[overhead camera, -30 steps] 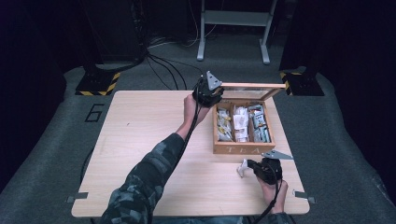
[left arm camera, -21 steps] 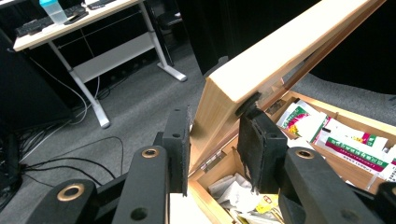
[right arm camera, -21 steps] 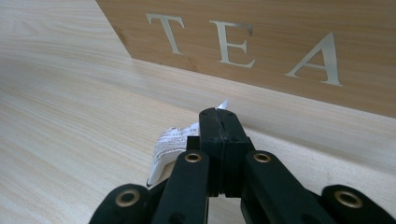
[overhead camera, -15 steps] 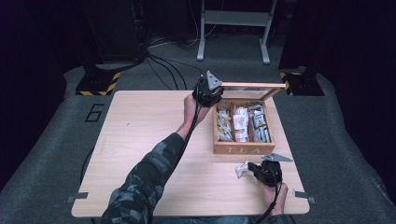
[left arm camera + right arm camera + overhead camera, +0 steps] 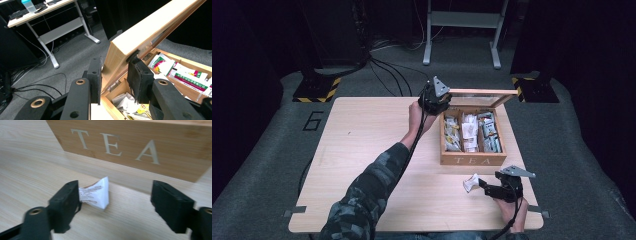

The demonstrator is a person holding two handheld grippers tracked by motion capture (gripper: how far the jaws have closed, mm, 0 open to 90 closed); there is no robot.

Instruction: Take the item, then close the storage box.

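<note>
The wooden table (image 5: 362, 150) carries a wooden tea box (image 5: 472, 159) near its right edge, toward the far side. The box lid (image 5: 482, 93) stands raised at the far side of the box. Inside, sachets (image 5: 469, 131) fill the three compartments. The left gripper (image 5: 435, 98) is at the left end of the lid, with its jaws closed on the lid's corner. The right gripper (image 5: 482, 183) rests near the table's near right corner, its jaws wide open, holding nothing. A small white tea bag (image 5: 96, 193) lies on the table between these jaws, touching one jaw, just in front of the box.
</note>
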